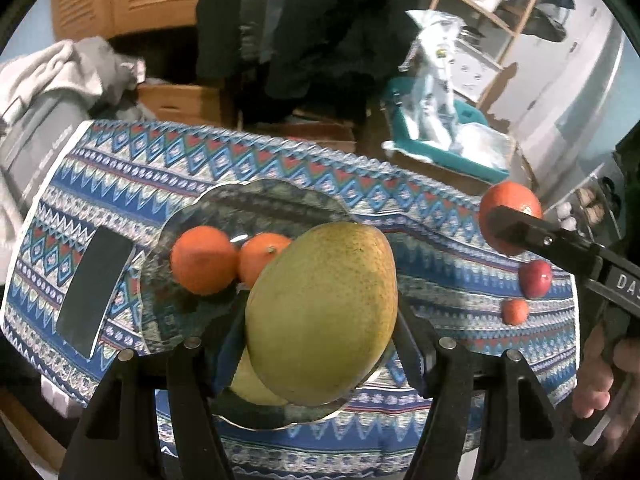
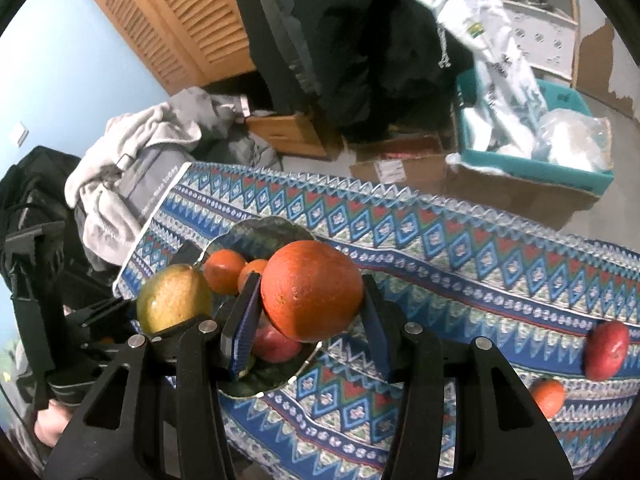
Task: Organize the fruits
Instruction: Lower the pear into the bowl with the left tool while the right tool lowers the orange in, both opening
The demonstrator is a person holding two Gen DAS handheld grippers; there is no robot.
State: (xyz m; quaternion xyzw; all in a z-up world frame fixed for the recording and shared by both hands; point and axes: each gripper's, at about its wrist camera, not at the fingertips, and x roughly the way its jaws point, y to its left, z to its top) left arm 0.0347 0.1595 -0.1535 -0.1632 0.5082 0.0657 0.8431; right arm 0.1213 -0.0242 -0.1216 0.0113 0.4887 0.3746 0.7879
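My left gripper (image 1: pixel 320 320) is shut on a large green-yellow mango (image 1: pixel 320 320), held just above a scalloped glass plate (image 1: pixel 224 196). Two oranges (image 1: pixel 204 260) lie in the plate's far half. A yellowish fruit (image 1: pixel 248 386) shows partly under the mango. My right gripper (image 2: pixel 310 312) is shut on a big orange (image 2: pixel 312 290) over the plate's (image 2: pixel 260 226) near edge, beside the mango (image 2: pixel 174 298). A red apple (image 2: pixel 276 342) lies in the plate below it. In the left wrist view the right gripper (image 1: pixel 516 224) holds that orange (image 1: pixel 510 204) at the right.
A red apple (image 2: pixel 606 350) and a small orange (image 2: pixel 547 396) lie on the patterned tablecloth (image 2: pixel 440 264) to the right. A dark phone (image 1: pixel 94 290) rests left of the plate. Beyond the table are clothes, cardboard boxes and a teal bin (image 2: pixel 532 164).
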